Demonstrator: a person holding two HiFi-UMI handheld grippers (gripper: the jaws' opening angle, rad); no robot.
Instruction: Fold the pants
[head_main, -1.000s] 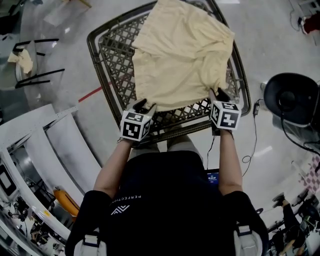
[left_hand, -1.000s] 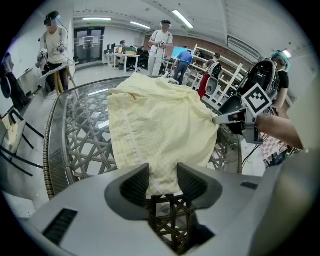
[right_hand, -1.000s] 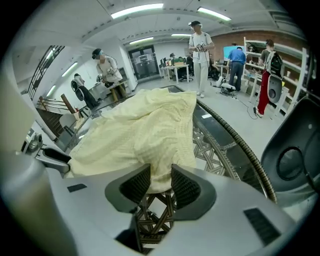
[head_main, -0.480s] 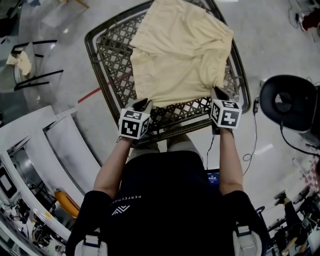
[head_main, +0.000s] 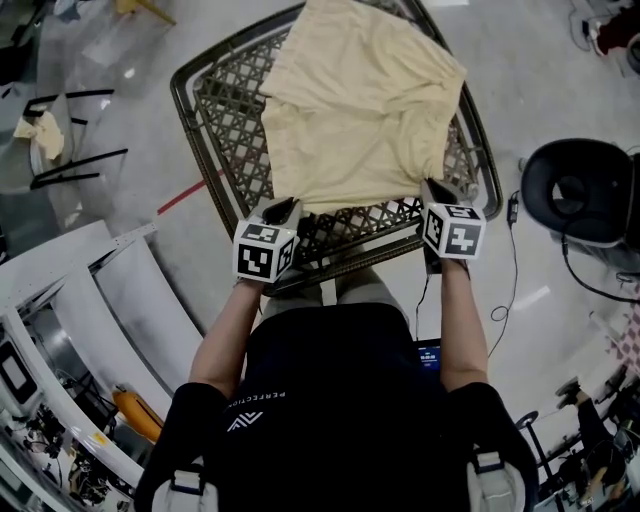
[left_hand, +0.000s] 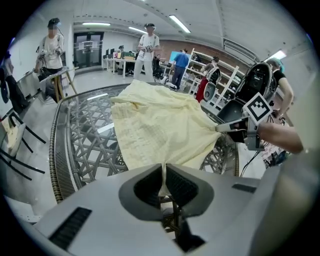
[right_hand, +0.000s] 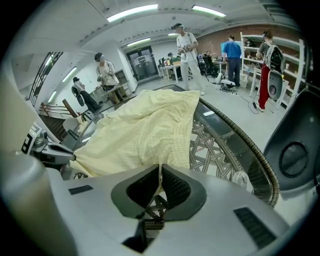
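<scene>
Having just been closing left tongs (head_main: 283, 210) and right tongs (head_main: 437, 190) tight, each now pinching one near corner of the pants (head_main: 360, 100). Lying spread on the surface (head_main: 215, 110), stretching away ahead of both tongs, equally near.

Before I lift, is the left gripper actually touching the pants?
Touching. In the left gripper view the left gripper, its jaws just closing, pinches the edge of the pants between its pads.

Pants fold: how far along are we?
Done: pants lie spread on the lattice table. In hand: left hand-held gripper and right hand-held gripper have just closed, each pinching a near corner of the cloth. Left: lifting that edge and folding it over; no fold looks made yet.
</scene>
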